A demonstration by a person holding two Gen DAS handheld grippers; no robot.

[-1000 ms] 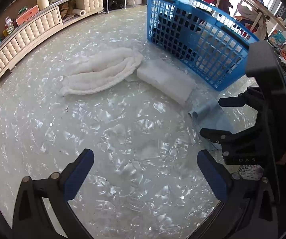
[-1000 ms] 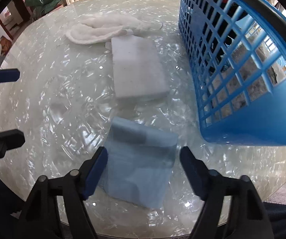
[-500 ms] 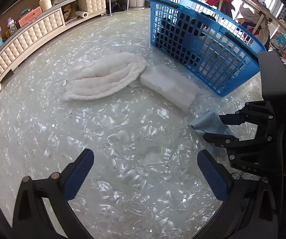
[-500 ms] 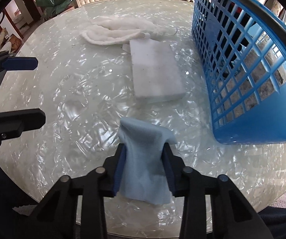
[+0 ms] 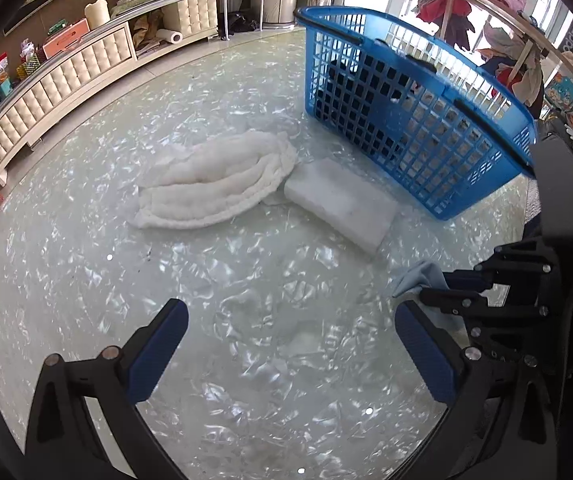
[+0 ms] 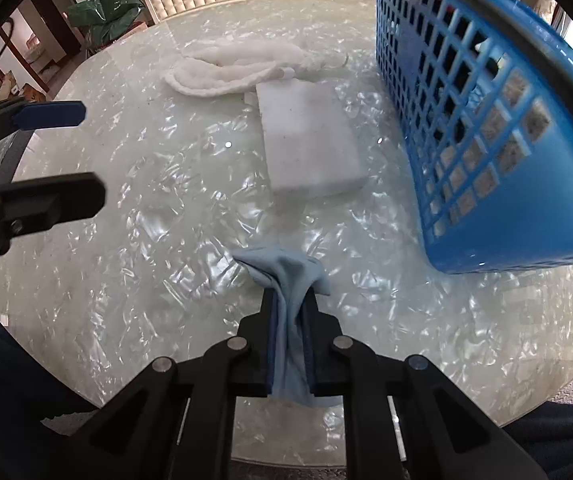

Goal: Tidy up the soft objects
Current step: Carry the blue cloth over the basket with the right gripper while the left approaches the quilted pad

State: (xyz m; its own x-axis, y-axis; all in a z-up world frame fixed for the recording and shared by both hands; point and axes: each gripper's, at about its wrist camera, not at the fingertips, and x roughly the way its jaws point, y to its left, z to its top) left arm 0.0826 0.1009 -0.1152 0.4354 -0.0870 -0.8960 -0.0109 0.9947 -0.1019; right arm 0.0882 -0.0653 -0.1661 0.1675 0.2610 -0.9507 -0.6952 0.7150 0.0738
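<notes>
**Blue cloth gripped, two white items still on the table**

The right gripper (image 6: 289, 308) is clenched on the light blue cloth (image 6: 282, 268), whose fabric is bunched between the pads and spills out in front and behind them. The cloth's front fold hangs just over the pearly table (image 6: 146, 240), near its front edge and not far from the closest corner of the blue basket (image 6: 526, 208). From the left wrist view, the left gripper (image 5: 292, 344) hovers over bare tabletop with its jaws spread wide and nothing between them.

As a judgement, the sorting is at an early to middle point. Dark and pale shapes show through the basket's lattice, so something seems to lie inside already, though what it is cannot be told. The cloth is seized but not yet in the basket. The white foam block (image 6: 310, 140) and the white quilted cloth (image 6: 238, 66) lie untouched on the table, touching each other, the block just beside the basket's wall. Those two appear to remain.
</notes>
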